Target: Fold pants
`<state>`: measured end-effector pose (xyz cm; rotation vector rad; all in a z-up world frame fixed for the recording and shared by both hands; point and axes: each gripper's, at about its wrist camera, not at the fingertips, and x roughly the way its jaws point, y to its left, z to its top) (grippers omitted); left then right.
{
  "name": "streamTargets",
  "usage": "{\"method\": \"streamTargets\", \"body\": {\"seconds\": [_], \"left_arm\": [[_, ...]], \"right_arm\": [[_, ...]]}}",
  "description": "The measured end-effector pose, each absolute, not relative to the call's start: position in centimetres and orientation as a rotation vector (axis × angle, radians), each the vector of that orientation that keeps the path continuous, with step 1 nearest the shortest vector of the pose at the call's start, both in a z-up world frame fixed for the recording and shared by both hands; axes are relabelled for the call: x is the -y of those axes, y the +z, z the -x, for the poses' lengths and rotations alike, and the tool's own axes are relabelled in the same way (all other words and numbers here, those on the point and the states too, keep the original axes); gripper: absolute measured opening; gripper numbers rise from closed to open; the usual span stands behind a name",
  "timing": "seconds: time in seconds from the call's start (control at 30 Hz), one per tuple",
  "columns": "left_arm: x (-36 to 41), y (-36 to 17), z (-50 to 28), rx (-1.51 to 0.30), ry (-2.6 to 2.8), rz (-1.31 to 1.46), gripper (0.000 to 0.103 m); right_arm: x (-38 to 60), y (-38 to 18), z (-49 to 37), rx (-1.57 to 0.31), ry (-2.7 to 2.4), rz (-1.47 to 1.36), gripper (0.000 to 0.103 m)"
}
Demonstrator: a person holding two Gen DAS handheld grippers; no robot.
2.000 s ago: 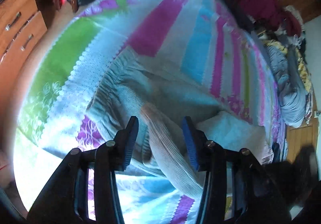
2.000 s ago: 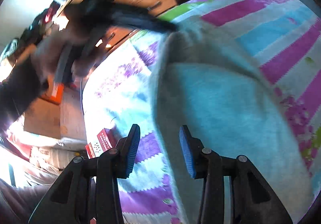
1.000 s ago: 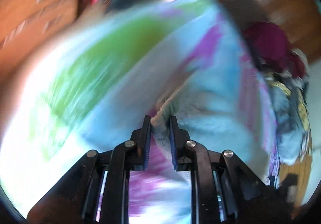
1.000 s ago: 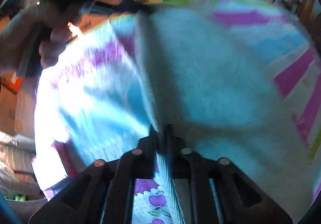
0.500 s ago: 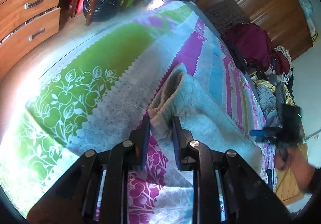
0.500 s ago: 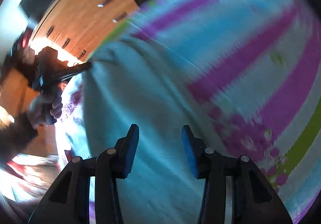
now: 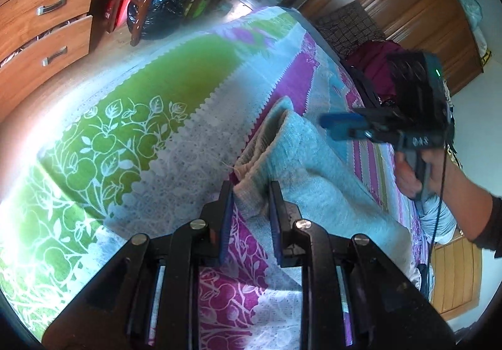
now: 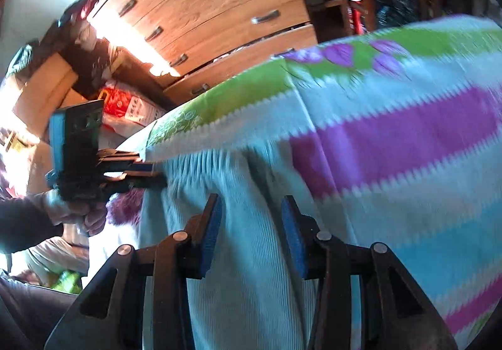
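Left gripper (image 7: 251, 193) jaws are clamped on the pants (image 7: 301, 158) waistband corner. Right gripper (image 8: 249, 218) hangs spread over the pants on the bed (image 7: 131, 118).

Left hand-held gripper (image 7: 249, 193) nearly closed (cloth between), right hand-held gripper (image 8: 250, 218) apart.

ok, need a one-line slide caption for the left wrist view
Left claw grips the ribbed waistband of light-blue pants on a striped bedspread; right claw hovers open above.

Pale blue ribbed pants (image 7: 313, 174) lie folded lengthwise on the bed, waistband gathered.
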<state>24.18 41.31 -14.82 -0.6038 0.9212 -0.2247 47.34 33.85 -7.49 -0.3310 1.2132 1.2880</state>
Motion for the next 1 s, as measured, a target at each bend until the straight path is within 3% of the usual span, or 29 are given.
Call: {"method": "streamTargets", "body": {"seconds": [0.17, 0.23, 0.3, 0.47, 0.6, 0.67, 0.7, 0.77, 0.8, 1.0], "left_arm": [[-41.5, -15.1, -24.3, -0.915, -0.234, 0.609, 0.022], [-41.4, -14.9, -24.3, -0.911, -0.232, 0.599, 0.022], [-41.1, -14.0, -24.1, -0.893, -0.235, 0.573, 0.022], [-40.0, -10.1, -25.1, -0.801, -0.284, 0.534, 0.022], [-40.5, -12.8, -26.8, -0.870, -0.267, 0.549, 0.023], [-40.9, -15.1, -27.2, -0.932, -0.236, 0.536, 0.025], [-41.5, -15.9, -27.3, -0.943, -0.236, 0.568, 0.036], [-42.2, -15.5, -27.1, -0.938, -0.247, 0.597, 0.044], [-42.3, -14.9, -26.8, -0.932, -0.238, 0.584, 0.054], [-44.8, -7.5, -23.7, -0.772, -0.104, 0.529, 0.054]], "right_arm": [[-36.3, -9.5, -46.7, -1.265, 1.323, 0.405, 0.045], [-36.3, -9.7, -46.4, -1.249, 1.324, 0.393, 0.015], [-35.6, -8.5, -46.1, -1.193, 1.311, 0.370, 0.007], [-32.8, -4.2, -46.9, -1.101, 1.286, 0.288, 0.006], [-34.1, -6.5, -48.2, -1.149, 1.253, 0.358, 0.006], [-35.1, -9.0, -48.4, -1.206, 1.247, 0.399, 0.010], [-35.1, -9.7, -48.5, -1.209, 1.233, 0.417, 0.027], [-33.6, -8.6, -49.0, -1.173, 1.183, 0.361, 0.044], [-32.4, -7.4, -49.1, -1.141, 1.172, 0.310, 0.045], [-15.1, -0.7, -47.3, -1.024, 0.890, -0.012, 0.048]]}}
